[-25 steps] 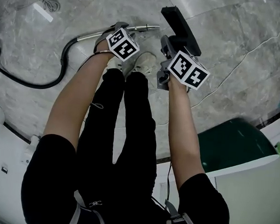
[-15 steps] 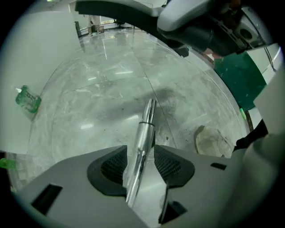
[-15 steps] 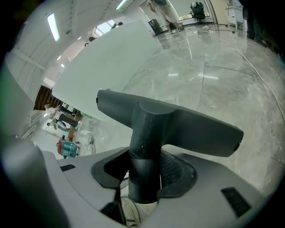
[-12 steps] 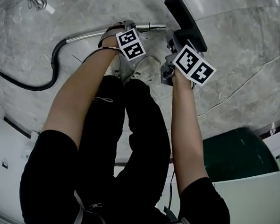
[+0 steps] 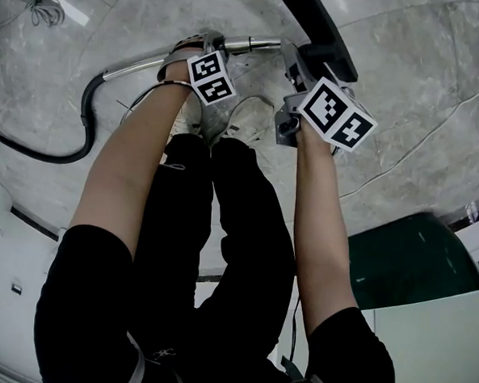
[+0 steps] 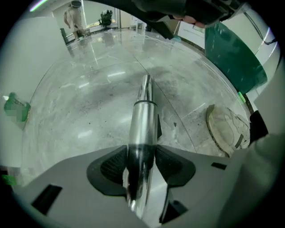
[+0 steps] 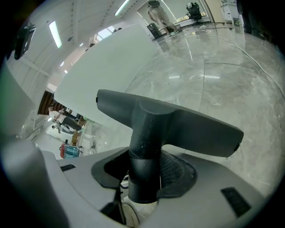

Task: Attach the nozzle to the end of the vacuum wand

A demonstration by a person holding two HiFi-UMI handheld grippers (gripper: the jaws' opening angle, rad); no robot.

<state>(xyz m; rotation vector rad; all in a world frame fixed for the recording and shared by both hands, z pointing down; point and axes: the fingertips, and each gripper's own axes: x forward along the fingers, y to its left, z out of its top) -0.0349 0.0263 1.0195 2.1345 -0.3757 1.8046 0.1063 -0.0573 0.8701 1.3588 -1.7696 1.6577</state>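
Shiny metal vacuum wand (image 6: 141, 129) between left gripper (image 6: 140, 162) pads, jaws just eased wider yet touching it; black T-shaped plastic nozzle (image 7: 178, 127) clamped in right gripper (image 7: 144, 171), near wand's tip. Unjoined; mating left.

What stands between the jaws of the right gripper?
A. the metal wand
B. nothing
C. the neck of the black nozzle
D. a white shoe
C: in the right gripper view, the right gripper has its pads on the round neck of the black nozzle.
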